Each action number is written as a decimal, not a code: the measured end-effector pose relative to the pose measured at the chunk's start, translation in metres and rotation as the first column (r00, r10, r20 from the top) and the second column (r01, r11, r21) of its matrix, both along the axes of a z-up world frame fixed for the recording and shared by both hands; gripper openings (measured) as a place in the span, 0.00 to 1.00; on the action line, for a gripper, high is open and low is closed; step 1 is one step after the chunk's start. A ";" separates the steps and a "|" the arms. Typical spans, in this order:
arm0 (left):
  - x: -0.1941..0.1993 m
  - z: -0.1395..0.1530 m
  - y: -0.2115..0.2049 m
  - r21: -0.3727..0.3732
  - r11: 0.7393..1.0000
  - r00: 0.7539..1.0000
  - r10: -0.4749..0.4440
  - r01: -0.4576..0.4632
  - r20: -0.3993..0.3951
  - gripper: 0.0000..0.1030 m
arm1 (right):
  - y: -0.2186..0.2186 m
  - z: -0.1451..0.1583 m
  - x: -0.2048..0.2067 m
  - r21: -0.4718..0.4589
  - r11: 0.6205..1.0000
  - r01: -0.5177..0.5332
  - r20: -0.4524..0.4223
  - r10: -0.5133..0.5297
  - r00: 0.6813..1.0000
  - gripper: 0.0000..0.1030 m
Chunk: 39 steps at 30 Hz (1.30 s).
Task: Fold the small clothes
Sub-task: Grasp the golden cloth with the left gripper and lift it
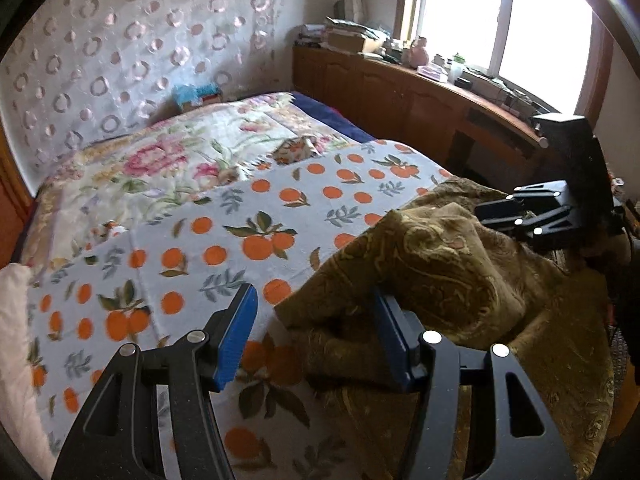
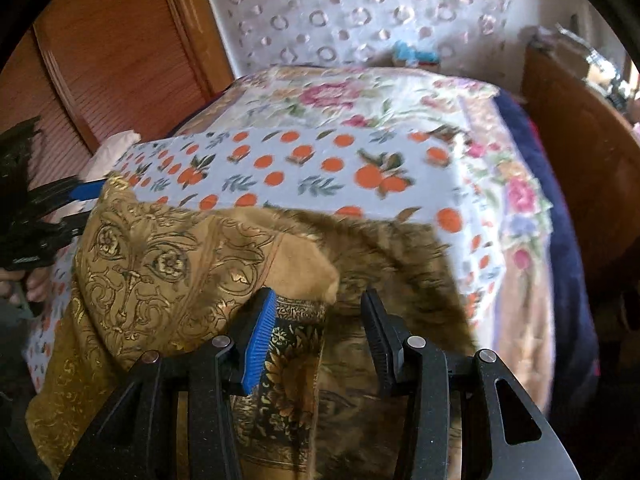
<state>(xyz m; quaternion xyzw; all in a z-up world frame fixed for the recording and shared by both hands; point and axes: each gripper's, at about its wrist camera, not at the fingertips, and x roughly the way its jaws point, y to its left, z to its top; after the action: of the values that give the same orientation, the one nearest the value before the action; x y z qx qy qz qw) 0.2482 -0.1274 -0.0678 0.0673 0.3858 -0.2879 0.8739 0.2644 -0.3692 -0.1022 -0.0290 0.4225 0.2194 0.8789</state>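
Right now the cloth (image 1: 448,264) is lying bunched at the near edge of the bed (image 1: 208,208), on the orange-print blanket. The left gripper (image 1: 316,336) is standing spread, one pad against a fold but nothing pinched. The right gripper (image 2: 316,336) is also standing spread, with a dark-patterned fold lying between its pads, seemingly unclamped. Closing from here is risking a catch on several layers, likely dragging the whole heap askew rather than lifting one edge.
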 end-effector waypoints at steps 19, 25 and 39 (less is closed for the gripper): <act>0.019 0.019 -0.008 -0.068 0.994 0.996 -0.086 0.087 0.013 0.02 | -0.041 0.075 -0.062 0.073 0.997 0.018 0.297 -0.039 0.954 0.01; 0.022 0.046 -0.001 -0.145 0.989 0.996 -0.022 0.034 0.085 0.01 | -0.055 0.091 -0.090 0.079 0.981 0.176 0.406 -0.193 0.893 0.01; 0.009 0.018 0.015 -0.042 0.998 0.998 0.050 -0.048 0.039 0.30 | -0.017 0.055 -0.077 -0.138 0.956 0.260 0.284 -0.214 0.935 0.10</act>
<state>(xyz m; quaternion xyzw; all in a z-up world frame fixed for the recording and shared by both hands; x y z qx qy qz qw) 0.2572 -0.1127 -0.0494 0.0454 0.3636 -0.2729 0.8895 0.1870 -0.3862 -0.0473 -0.0832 0.3185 0.0681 0.9418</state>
